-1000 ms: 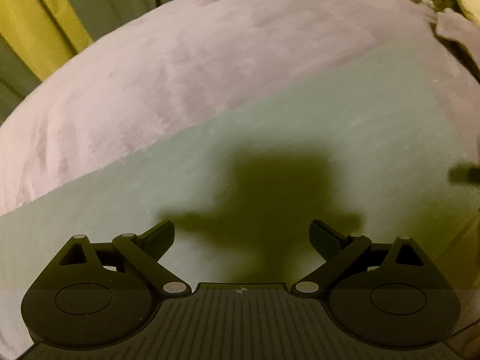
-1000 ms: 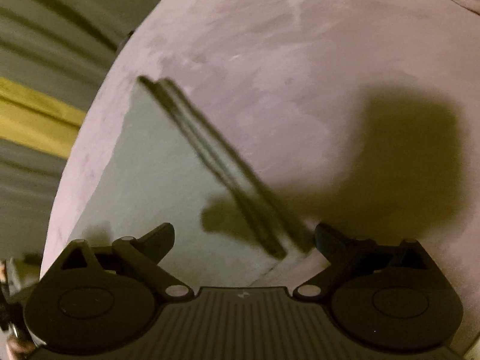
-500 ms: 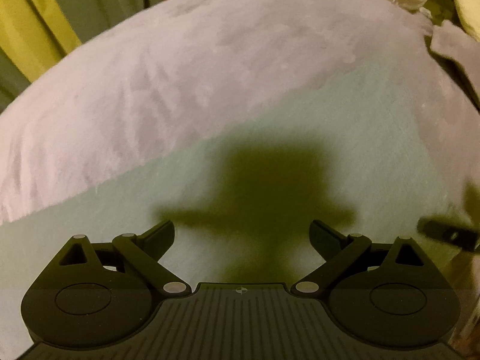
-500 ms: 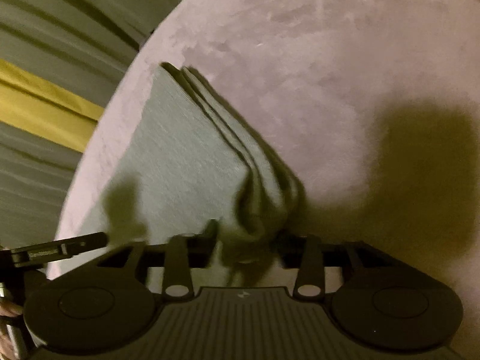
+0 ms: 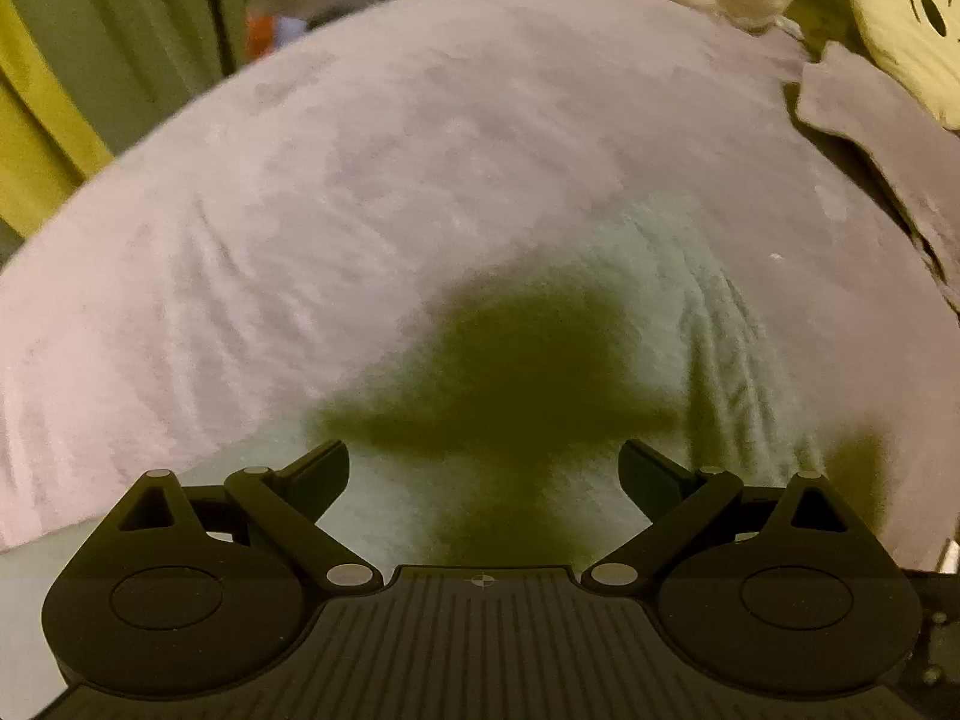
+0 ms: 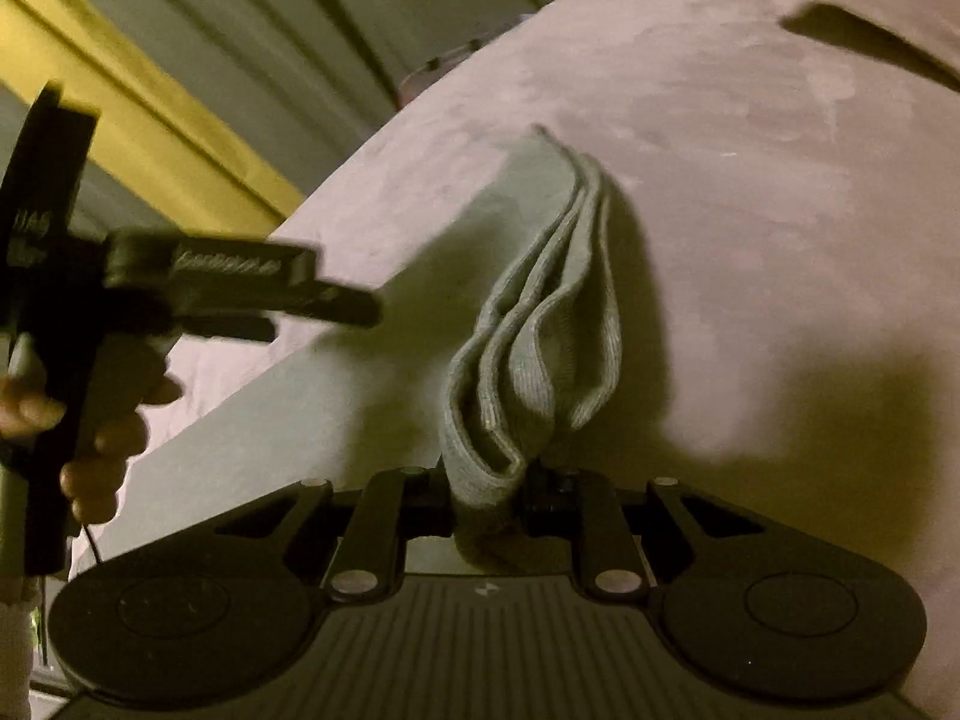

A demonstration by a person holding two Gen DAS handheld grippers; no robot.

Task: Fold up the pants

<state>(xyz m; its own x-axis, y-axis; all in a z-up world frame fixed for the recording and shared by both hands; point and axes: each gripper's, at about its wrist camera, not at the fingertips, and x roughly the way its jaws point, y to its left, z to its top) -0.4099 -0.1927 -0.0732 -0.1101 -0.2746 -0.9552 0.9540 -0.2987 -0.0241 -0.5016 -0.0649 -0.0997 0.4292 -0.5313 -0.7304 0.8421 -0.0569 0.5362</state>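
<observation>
Grey-green pants [image 5: 678, 300] lie flat on a mauve bed cover [image 5: 420, 138]. My left gripper [image 5: 483, 450] hovers over them, pointing steeply down, jaws wide open and nothing between them; its shadow falls on the cloth. In the right wrist view the pants [image 6: 360, 396] end in a stack of folded layers [image 6: 540, 312]. My right gripper [image 6: 486, 483] is closing its jaws on that layered end, which is bunched between the pads and raised off the cover [image 6: 750, 210]. The left gripper [image 6: 318, 300], held by a hand [image 6: 102, 438], shows at the left of that view.
Plush toys [image 5: 900, 18] and a loose mauve flap of bedding [image 5: 870, 138] lie at the far right of the bed. Green and yellow curtains [image 6: 150, 102] hang beyond the bed's left edge. Small colourful items [image 5: 282, 30] stand behind the far edge.
The right gripper went from wide open to clamped on the pants' layered end and lifted it. The left gripper slid along the pants toward that end and now appears in the right wrist view.
</observation>
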